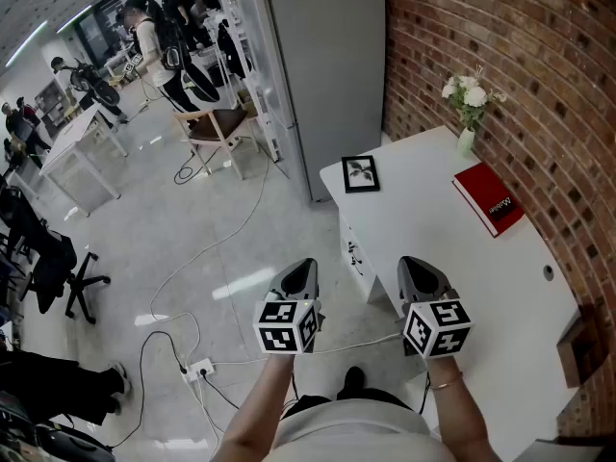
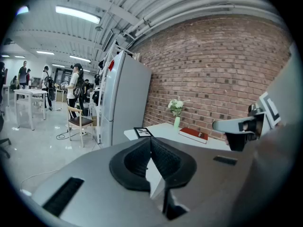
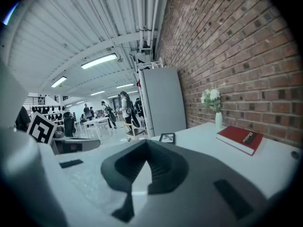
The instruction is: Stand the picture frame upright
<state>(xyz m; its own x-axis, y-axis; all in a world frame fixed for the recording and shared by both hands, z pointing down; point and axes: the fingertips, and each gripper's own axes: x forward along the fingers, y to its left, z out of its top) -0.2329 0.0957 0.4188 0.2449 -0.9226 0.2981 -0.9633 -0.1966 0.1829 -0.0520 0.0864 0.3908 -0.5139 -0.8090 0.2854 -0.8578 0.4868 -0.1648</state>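
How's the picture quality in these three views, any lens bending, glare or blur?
Head view: sharp, though the brick wall bows and lights glare off the floor. Left gripper view: strong fisheye, black corners, soft nearest foreground. Right gripper view: same fisheye; the picture frame is small but clear.

Quick tally of what was there: one white bench (image 1: 452, 258), and on it one black-framed picture frame (image 1: 360, 173), one red hardcover book (image 1: 489, 198) and one small pale vase of white flowers (image 1: 466, 141). Two tongs, the left tongs (image 1: 301, 269) and the right tongs (image 1: 416, 268), carried two black-and-white marker cubes (image 1: 287, 325), one each. Also one tall grey fridge (image 1: 318, 65), one wooden chair (image 1: 219, 128), one black office chair (image 1: 72, 277) and one white power strip (image 1: 199, 368) on the floor. Background people (image 1: 146, 41) numbered at least three, too small to count properly.
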